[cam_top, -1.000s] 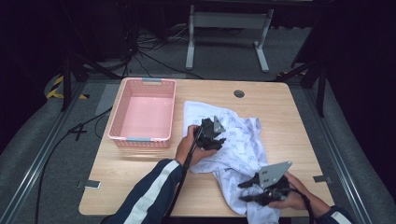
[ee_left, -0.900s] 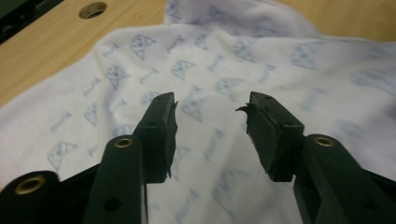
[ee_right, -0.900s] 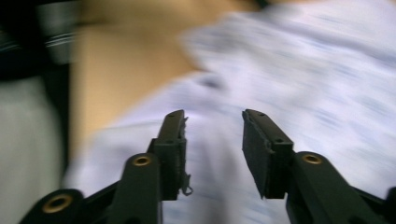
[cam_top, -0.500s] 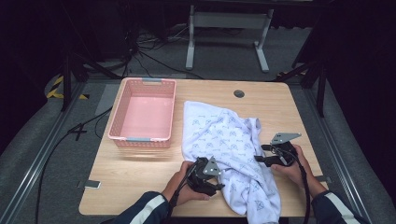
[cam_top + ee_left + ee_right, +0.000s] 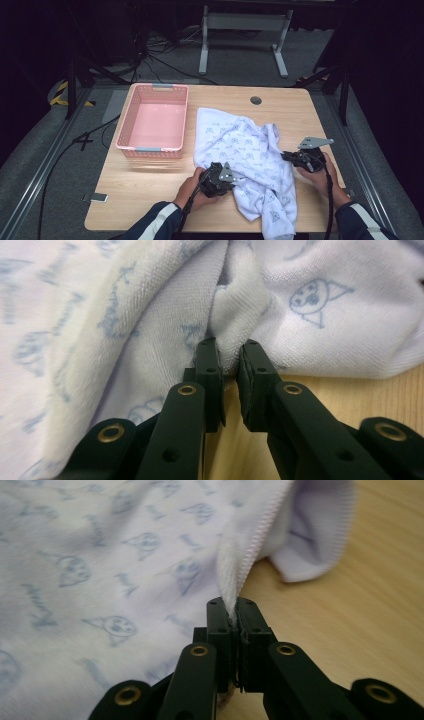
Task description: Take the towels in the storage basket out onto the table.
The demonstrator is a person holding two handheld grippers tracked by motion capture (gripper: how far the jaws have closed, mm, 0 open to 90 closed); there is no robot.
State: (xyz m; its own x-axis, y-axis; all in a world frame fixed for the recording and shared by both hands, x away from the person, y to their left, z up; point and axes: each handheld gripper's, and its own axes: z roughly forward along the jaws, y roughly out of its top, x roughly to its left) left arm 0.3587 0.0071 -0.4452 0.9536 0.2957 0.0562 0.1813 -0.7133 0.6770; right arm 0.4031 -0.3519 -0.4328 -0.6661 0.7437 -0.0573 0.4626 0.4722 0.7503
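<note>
A white towel point(image 5: 247, 155) with a pale blue printed pattern is spread rumpled on the right half of a wooden table point(image 5: 150, 195); its long axis runs from the far middle toward the near edge, over which one corner hangs. The cloth is soft looped terry with a stitched hem. The left gripper point(image 5: 226, 176), whose jaws have just been closing, is clamped on a bunched fold at the towel's left edge point(image 5: 230, 352). The right gripper point(image 5: 286, 156), likewise just closed, is pinched narrowly on the hemmed right edge point(image 5: 231, 602). A pink plastic basket point(image 5: 125, 142) with latticed walls is seen just left of the towel, apart from it.
</note>
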